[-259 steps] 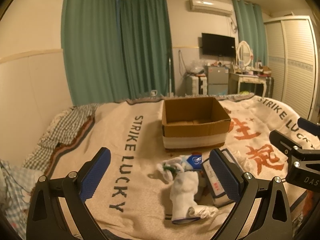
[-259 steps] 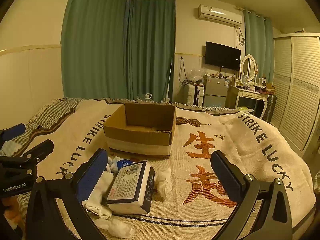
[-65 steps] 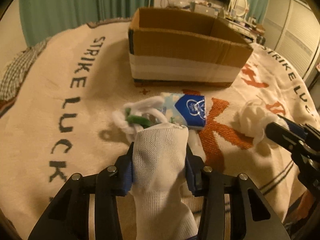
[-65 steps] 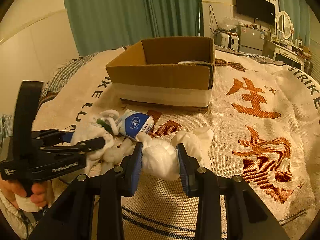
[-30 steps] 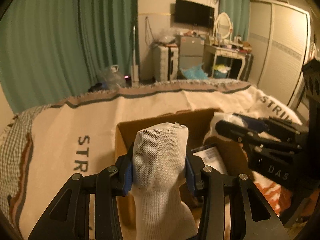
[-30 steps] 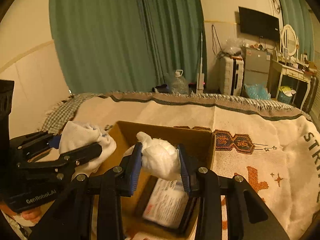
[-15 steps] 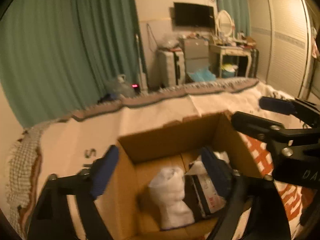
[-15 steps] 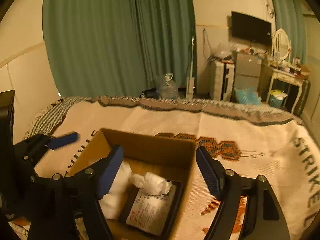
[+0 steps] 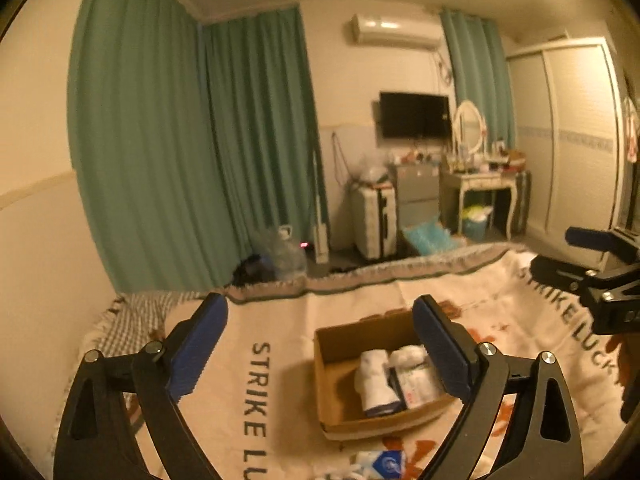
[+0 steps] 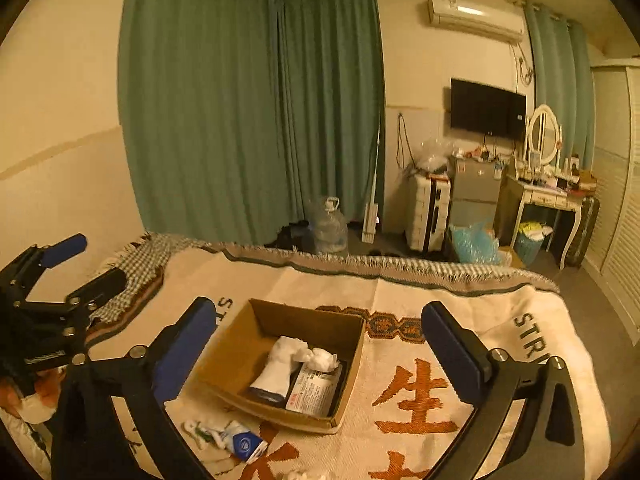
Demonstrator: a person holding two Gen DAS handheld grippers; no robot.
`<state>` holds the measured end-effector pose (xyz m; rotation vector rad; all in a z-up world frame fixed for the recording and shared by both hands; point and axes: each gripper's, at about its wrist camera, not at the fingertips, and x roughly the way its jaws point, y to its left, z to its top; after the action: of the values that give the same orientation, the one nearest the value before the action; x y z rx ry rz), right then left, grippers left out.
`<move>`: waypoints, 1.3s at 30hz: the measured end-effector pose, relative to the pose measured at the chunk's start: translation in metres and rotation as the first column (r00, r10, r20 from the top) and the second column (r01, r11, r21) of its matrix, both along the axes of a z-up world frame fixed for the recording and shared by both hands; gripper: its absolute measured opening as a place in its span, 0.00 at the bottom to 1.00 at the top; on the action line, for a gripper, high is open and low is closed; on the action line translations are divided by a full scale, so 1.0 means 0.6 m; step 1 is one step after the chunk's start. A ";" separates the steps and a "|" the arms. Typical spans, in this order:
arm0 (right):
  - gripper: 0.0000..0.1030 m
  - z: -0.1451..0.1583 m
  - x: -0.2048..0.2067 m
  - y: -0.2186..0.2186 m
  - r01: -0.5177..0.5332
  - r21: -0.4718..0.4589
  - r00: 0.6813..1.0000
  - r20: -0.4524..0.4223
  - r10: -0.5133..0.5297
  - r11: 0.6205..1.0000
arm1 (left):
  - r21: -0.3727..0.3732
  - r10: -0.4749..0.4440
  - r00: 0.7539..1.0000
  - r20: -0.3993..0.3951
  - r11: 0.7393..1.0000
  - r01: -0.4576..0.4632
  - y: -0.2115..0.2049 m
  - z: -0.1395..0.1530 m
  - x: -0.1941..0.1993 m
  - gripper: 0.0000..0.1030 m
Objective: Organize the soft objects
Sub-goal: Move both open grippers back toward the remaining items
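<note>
Both grippers are raised above the bed and empty. The left gripper [image 9: 320,344] has its blue-padded fingers spread wide with nothing between them; the right gripper [image 10: 320,354] is likewise spread wide and holds nothing. The open brown cardboard box [image 10: 224,368] sits on the cream woven bedspread with dark lettering and orange characters [image 10: 460,320], toward the far half of the bed. Inside it: a white knitted sock [image 10: 280,364] lying along the left of the box floor, a crumpled white cloth wad [image 10: 322,358] just to its right, and a flat white printed packet [image 10: 316,390] on which the wad seems to rest. Judged step: between deposits, with both grippers free to go back for the rest. Remaining on the bedspread near the box's near-left corner: a small blue-and-white soft tissue pack [image 10: 240,442] touching a tangle of white and green cord-like material [image 10: 198,432]; what that tangle is cannot be told from either view. A scrap of white fabric [image 10: 304,474] shows at the bottom edge of the right wrist view, mostly cut off. Next move calls for lowering a gripper to the near side of the box, closing gently on the tissue pack across its narrow side, then carrying it over the box's near rim.
</note>
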<state>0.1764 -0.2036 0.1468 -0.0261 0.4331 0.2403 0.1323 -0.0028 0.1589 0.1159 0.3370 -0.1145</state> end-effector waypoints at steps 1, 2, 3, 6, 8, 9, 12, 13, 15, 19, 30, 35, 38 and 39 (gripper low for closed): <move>1.00 0.008 -0.016 0.000 -0.003 -0.008 1.000 0.006 0.003 1.000 | -0.002 0.004 1.000 0.010 1.000 -0.004 0.001 0.006 -0.015 0.92; 1.00 0.016 -0.034 0.000 -0.002 -0.019 1.000 0.018 0.002 1.000 | -0.002 0.014 1.000 0.024 1.000 -0.014 0.000 0.010 -0.032 0.92; 1.00 0.021 -0.053 0.000 -0.006 -0.030 0.999 0.032 0.007 1.000 | -0.003 0.020 0.999 0.032 1.000 -0.020 -0.002 0.011 -0.045 0.92; 1.00 0.024 -0.095 -0.004 -0.034 -0.045 0.998 0.046 0.036 0.998 | -0.008 0.025 0.999 0.038 1.000 -0.024 -0.009 0.004 -0.079 0.92; 1.00 0.018 -0.115 -0.006 -0.056 -0.047 0.998 0.038 0.058 0.997 | -0.007 0.035 0.999 0.031 0.999 -0.034 -0.020 -0.011 -0.097 0.92; 1.00 0.012 -0.124 -0.009 -0.069 -0.049 0.997 0.032 0.070 0.996 | -0.006 0.036 0.999 0.022 0.999 -0.036 -0.024 -0.018 -0.101 0.92; 1.00 -0.018 -0.143 -0.013 -0.107 -0.060 0.994 0.004 0.108 0.992 | 0.005 0.042 0.999 -0.028 0.999 -0.042 -0.044 -0.052 -0.104 0.92; 1.00 -0.033 -0.146 -0.014 -0.126 -0.065 0.992 -0.007 0.126 0.990 | 0.005 0.048 0.998 -0.042 0.999 -0.048 -0.049 -0.065 -0.102 0.92; 1.00 -0.058 -0.145 -0.014 -0.138 -0.080 0.990 -0.019 0.137 0.987 | -0.004 0.064 0.994 -0.088 0.998 -0.065 -0.057 -0.099 -0.097 0.92; 1.00 -0.128 -0.130 -0.019 -0.176 -0.104 0.983 -0.066 0.170 0.979 | -0.027 0.123 0.975 -0.185 0.991 -0.131 -0.069 -0.180 -0.098 0.92; 0.92 -0.343 -0.054 -0.032 -0.234 -0.021 0.925 -0.313 0.216 0.972 | -0.053 0.215 0.811 -0.544 0.956 -0.289 -0.059 -0.423 -0.092 0.90; 0.80 -0.405 -0.039 -0.009 -0.277 -0.028 0.904 -0.347 0.251 0.960 | -0.040 0.205 0.784 -0.586 0.959 -0.281 -0.073 -0.457 -0.100 0.90; 0.72 -0.436 -0.026 0.001 -0.296 -0.023 0.884 -0.385 0.265 0.955 | -0.037 0.218 0.770 -0.599 0.954 -0.298 -0.067 -0.475 -0.099 0.88; 0.70 -0.449 -0.021 0.005 -0.303 -0.018 0.873 -0.406 0.270 0.953 | -0.036 0.219 0.765 -0.606 0.953 -0.301 -0.068 -0.482 -0.098 0.83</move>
<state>0.1640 -0.2009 -0.1228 -0.1233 0.8504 0.5271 0.0734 -0.0433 -0.1302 -0.1075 0.9786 0.1121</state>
